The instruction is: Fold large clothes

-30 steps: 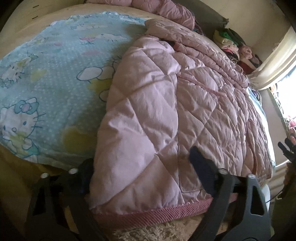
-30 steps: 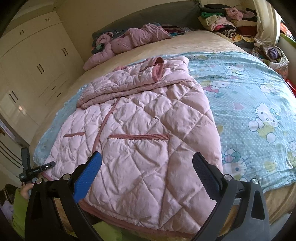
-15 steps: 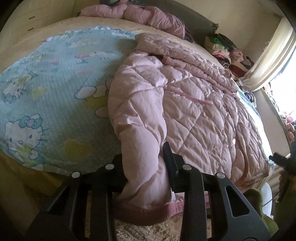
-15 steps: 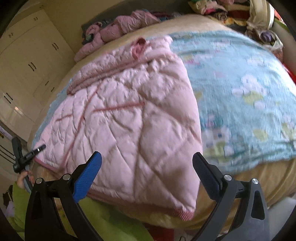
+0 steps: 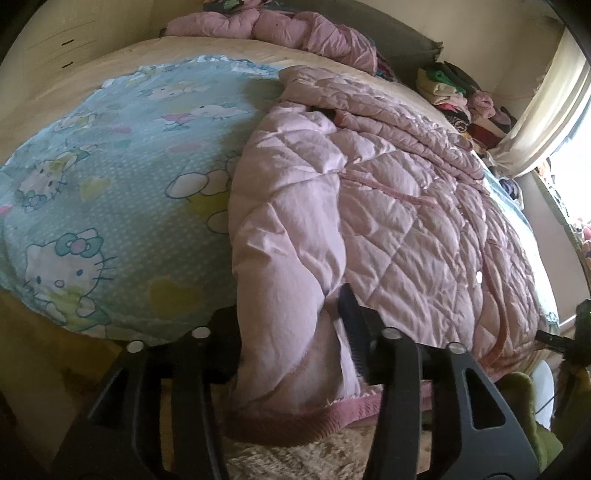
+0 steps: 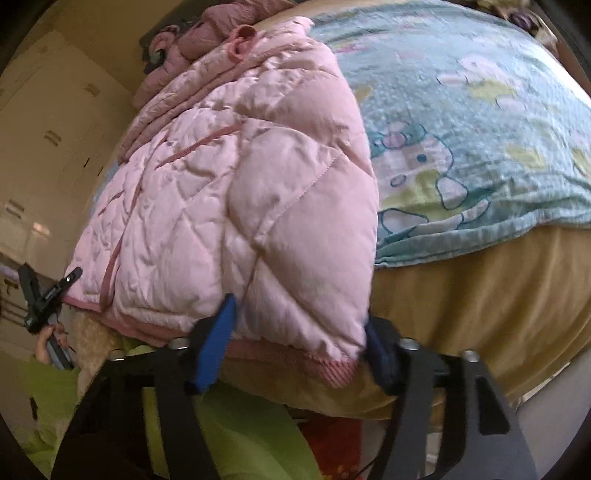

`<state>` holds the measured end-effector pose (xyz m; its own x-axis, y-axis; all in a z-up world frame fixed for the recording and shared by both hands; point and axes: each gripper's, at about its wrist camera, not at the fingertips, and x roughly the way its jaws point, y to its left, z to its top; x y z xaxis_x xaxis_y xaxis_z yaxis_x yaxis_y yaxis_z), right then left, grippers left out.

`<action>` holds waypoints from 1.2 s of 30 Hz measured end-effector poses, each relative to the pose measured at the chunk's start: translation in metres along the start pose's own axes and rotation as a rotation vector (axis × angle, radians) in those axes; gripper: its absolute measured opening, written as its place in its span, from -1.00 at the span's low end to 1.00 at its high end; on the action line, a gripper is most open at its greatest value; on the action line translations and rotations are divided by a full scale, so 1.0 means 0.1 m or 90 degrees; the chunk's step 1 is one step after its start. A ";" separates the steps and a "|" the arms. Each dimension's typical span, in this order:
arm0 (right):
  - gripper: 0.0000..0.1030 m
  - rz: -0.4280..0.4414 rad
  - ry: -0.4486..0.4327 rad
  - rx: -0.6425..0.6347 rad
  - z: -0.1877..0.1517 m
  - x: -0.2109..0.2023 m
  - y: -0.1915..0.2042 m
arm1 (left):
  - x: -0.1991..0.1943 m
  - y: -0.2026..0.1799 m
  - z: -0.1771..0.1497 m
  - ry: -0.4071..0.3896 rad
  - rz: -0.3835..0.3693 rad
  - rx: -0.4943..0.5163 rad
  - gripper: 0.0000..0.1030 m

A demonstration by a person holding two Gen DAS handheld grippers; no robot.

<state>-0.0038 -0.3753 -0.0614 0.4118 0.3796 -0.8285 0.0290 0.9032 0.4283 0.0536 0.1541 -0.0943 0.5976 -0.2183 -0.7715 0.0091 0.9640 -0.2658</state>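
A pink quilted jacket (image 5: 369, 206) lies spread on the bed, its ribbed hem hanging over the near edge. My left gripper (image 5: 286, 314) has the jacket's left hem corner bunched between its fingers; the jaws are opening, and the puffy cloth still fills the gap against both pads. My right gripper (image 6: 299, 317) is at the other hem corner of the jacket (image 6: 229, 184); its jaws are closing, with the blue pad (image 6: 218, 343) and the dark pad on either side of the padded corner. The left gripper (image 6: 51, 284) also shows small at the far left of the right wrist view.
A light blue cartoon-cat sheet (image 5: 110, 177) covers the bed beside the jacket. Another pink garment (image 5: 303, 29) lies at the headboard. Piled clothes (image 5: 454, 92) sit by the curtain. Cream cupboards (image 6: 44, 140) line one wall. A green garment (image 6: 229, 435) lies below.
My right gripper dropped to the jacket's hem corner and its jaws narrowed around it. My left gripper closed tight on its corner, bunching the cloth, then widened again.
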 end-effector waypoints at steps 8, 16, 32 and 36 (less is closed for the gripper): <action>-0.65 0.074 -0.090 -0.083 0.14 -0.47 0.25 | 0.07 0.11 -0.06 0.022 0.049 -0.014 0.57; -0.67 0.136 -0.237 -0.133 0.54 -0.91 0.48 | 0.15 -0.10 -0.13 0.029 0.009 0.036 -0.42; -0.68 0.156 -0.303 -0.109 0.89 -0.87 0.46 | -0.37 -0.55 0.40 -0.129 0.065 0.100 -0.71; -0.68 0.153 -0.311 -0.103 0.99 -0.88 0.43 | -0.40 -0.62 0.55 -0.150 0.066 0.103 -0.71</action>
<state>0.0512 -0.3892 0.0657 0.7640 0.4767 -0.4347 -0.2424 0.8365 0.4914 0.0729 0.1114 -0.0149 0.7711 -0.0939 -0.6297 0.0542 0.9952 -0.0820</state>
